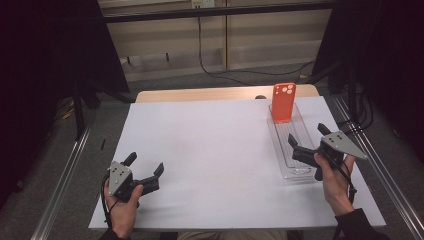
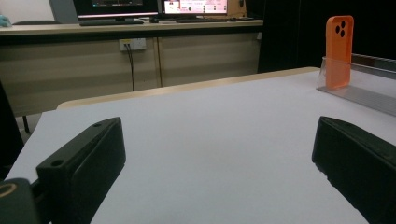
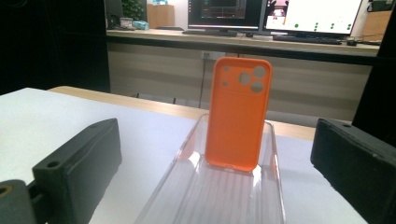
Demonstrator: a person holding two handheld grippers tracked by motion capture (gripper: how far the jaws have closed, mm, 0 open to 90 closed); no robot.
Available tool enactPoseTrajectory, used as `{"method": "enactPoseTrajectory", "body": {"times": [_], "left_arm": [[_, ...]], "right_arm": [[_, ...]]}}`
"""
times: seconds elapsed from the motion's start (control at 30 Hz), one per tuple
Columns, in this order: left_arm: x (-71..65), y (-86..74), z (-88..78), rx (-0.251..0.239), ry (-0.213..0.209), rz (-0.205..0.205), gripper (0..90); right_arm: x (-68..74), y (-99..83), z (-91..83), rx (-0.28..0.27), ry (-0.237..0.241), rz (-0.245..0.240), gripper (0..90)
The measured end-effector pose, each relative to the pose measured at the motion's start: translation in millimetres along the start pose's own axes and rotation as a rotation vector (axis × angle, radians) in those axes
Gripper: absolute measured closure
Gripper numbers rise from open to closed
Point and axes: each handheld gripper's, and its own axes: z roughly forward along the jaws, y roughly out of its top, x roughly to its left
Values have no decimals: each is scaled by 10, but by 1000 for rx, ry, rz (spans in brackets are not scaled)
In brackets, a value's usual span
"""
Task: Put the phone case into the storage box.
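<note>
An orange phone case (image 1: 283,102) stands upright at the far end of a long clear plastic tray (image 1: 291,150) on the right of the white table. My right gripper (image 1: 309,142) is open at the tray's near end, pointing along it. Straight ahead in the right gripper view the phone case (image 3: 238,113) rises from the tray (image 3: 219,196), between the jaws but well beyond them. My left gripper (image 1: 145,165) rests open near the front left of the table, nothing between its fingers. In the left gripper view the case (image 2: 339,51) and tray (image 2: 369,93) sit far off to the right.
A white sheet (image 1: 210,150) covers the table, with a strip of wooden edge (image 1: 200,94) at the back. Metal rails (image 1: 65,175) run along both sides. A black cable (image 1: 210,65) lies on the floor behind. A desk with monitors (image 3: 275,16) stands beyond.
</note>
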Motion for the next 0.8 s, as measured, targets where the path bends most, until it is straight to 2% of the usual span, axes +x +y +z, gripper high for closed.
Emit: {"method": "enactPoseTrajectory", "body": {"times": [0.4, 0.63, 0.8], "left_arm": [[-10, 2, -38, 2, 0, 10, 26], [-22, 0, -47, 0, 1, 5, 27], [-12, -32, -75, 21, -2, 15, 26]], "right_arm": [[-14, -124, -239, 4, -3, 2, 10], [-34, -201, -384, 1, -21, 14, 9], [-38, -250, -486, -5, -36, 3, 7]]}}
